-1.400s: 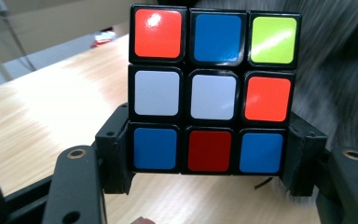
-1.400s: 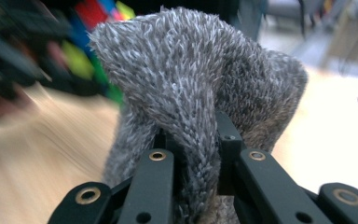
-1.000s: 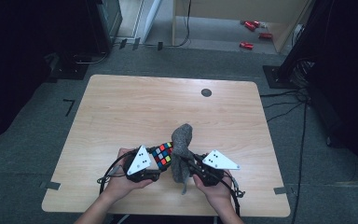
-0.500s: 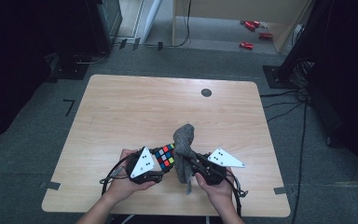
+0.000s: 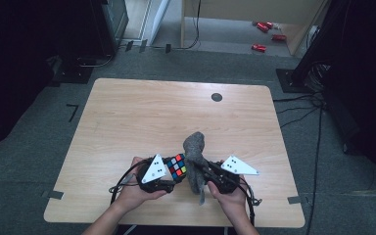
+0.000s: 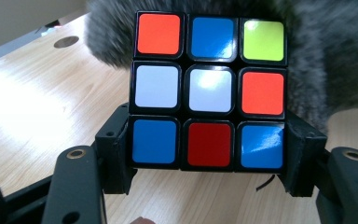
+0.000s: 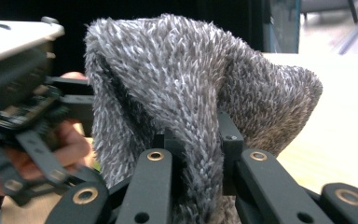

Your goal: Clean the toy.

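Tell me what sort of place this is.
Probably a lab or workshop set up for recording: a bare light wooden table on grey carpet, dark equipment racks with trailing cables behind, and red tools lying on the floor.

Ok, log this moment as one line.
left gripper: shut on Rubik's cube | right gripper: shut on grey fuzzy cloth | cloth against cube, near table front edge
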